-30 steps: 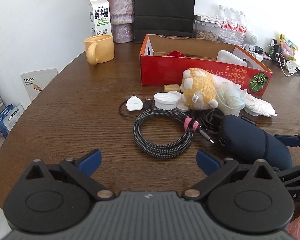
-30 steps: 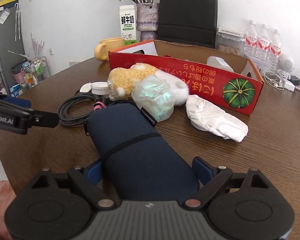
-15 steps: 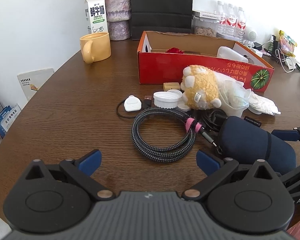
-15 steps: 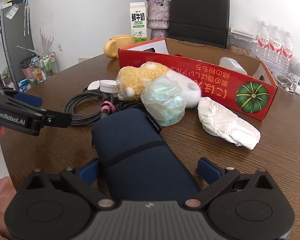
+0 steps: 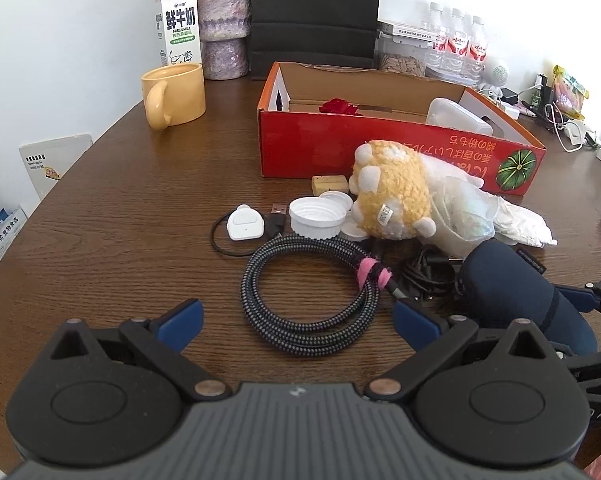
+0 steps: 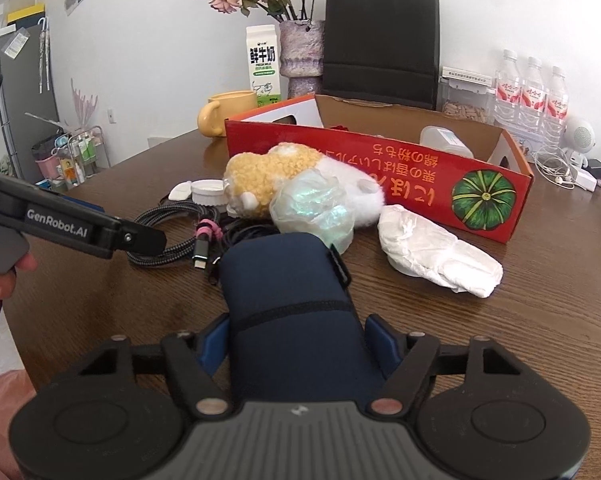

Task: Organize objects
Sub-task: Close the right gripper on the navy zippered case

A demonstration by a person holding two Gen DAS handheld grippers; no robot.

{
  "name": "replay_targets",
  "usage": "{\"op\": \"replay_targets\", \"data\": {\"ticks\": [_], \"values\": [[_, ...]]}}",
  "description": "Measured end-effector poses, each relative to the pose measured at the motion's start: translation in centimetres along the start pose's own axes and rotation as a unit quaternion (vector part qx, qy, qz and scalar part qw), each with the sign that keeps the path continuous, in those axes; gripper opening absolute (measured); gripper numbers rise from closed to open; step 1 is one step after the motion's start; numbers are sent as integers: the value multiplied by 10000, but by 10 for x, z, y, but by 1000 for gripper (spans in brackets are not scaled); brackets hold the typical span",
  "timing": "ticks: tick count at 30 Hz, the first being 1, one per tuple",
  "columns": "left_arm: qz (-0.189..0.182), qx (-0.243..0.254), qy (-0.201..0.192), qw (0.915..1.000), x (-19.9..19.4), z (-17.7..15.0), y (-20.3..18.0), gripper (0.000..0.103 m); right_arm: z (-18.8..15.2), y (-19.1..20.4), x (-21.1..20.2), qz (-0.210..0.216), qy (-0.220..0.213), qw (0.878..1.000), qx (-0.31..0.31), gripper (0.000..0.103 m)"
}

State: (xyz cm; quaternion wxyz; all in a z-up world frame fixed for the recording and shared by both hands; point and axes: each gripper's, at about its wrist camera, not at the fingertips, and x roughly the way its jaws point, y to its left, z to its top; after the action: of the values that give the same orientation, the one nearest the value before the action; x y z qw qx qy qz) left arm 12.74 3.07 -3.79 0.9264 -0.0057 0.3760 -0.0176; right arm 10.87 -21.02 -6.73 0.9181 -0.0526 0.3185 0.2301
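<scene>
- Right now the right gripper (image 6: 296,336) sits low over the table (image 6: 520,320) with the navy pouch (image 6: 292,300) lying lengthwise between its blue pads (image 6: 380,340).
- Its jaws are closing on the pouch; both pads look to be against its sides, so it seems pinched, though the pouch rests on the wood.
- From the left camera the pouch (image 5: 516,292) shows at the right edge, with the right gripper's blue tip just beside it.
- Meanwhile the left gripper (image 5: 296,320) hangs above the table with its jaws spread wide and nothing between them; the coiled braided cable (image 5: 308,292) lies on the wood just ahead of it.
- A pink tie (image 5: 370,272) binds that coil, and a tangle of black cord (image 5: 428,276) lies between it and the pouch.
- Further back: a white cap (image 5: 318,216), a small white plug (image 5: 245,224) on a black ring, and a yellow plush (image 5: 392,196) leaning on a crumpled clear bag (image 5: 460,216).
- A white wad (image 6: 436,248) lies to the right of the pouch, near the red box (image 6: 340,152).
- The box stands open behind the clutter, with a red flower (image 5: 338,106) and a white container (image 5: 456,116) inside.
- Behind it stand a yellow mug (image 5: 174,94), a milk carton (image 5: 178,24), a vase (image 5: 222,20) and a black bag (image 6: 380,40).
- A hand (image 6: 0,280) grips the left tool's handle at the frame's left edge.
</scene>
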Motion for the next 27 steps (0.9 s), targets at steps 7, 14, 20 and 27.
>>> {"op": "replay_targets", "data": {"ticks": [7, 14, 20, 27], "values": [[18, -19, 116, 9999, 13, 11, -12, 103, -3, -19, -4, -447, -49, 9988, 203, 65], [188, -86, 243, 9995, 28, 12, -21, 103, -6, -21, 1, -438, -125, 9985, 306, 66], [244, -192, 255, 9992, 29, 16, -21, 103, -8, -21, 2, -432, -188, 9983, 342, 67], [321, -52, 273, 9991, 32, 15, -27, 103, -10, -18, 3, -474, -214, 9982, 302, 69]]}}
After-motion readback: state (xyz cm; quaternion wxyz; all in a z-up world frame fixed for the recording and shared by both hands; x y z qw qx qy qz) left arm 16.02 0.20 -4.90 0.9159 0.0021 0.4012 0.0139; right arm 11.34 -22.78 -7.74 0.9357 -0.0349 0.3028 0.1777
